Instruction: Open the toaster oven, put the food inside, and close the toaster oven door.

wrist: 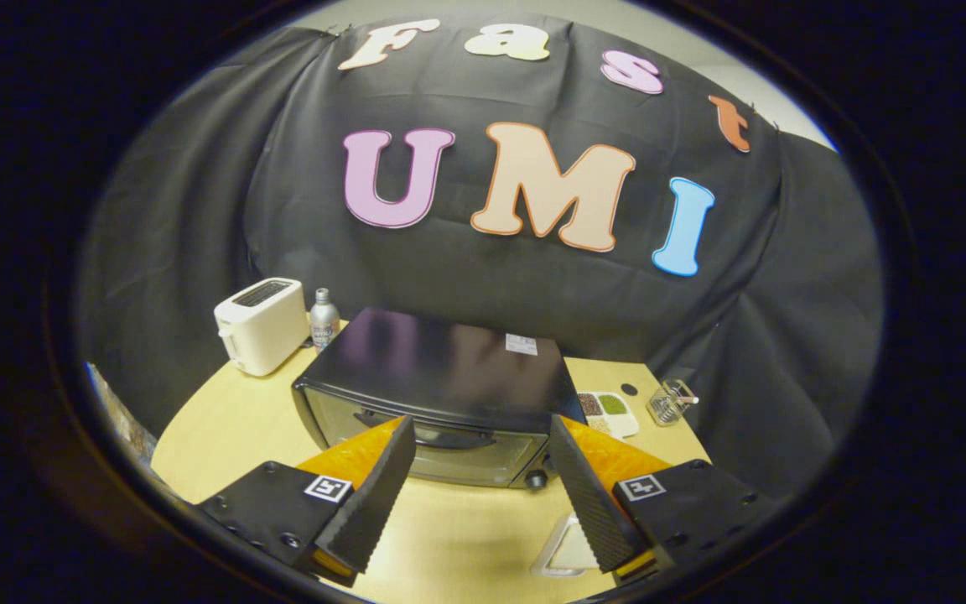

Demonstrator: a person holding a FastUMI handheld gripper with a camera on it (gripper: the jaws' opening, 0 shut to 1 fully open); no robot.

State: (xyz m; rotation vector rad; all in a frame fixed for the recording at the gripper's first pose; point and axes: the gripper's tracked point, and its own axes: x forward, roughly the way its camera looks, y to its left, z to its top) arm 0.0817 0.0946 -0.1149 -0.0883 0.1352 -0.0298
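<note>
Toaster oven [441, 394]: door closed, handle facing you, ready to pull. Your gripper [483, 436]: fingers spread wide, holding nothing, poised before it. Food tray [571, 549]: near right, awaiting loading.

Dim, soft overhead light; strong fisheye bending at edges

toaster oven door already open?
No: the toaster oven door is flush shut with its handle up, just beyond the open gripper, whose fingers hold nothing.
</note>
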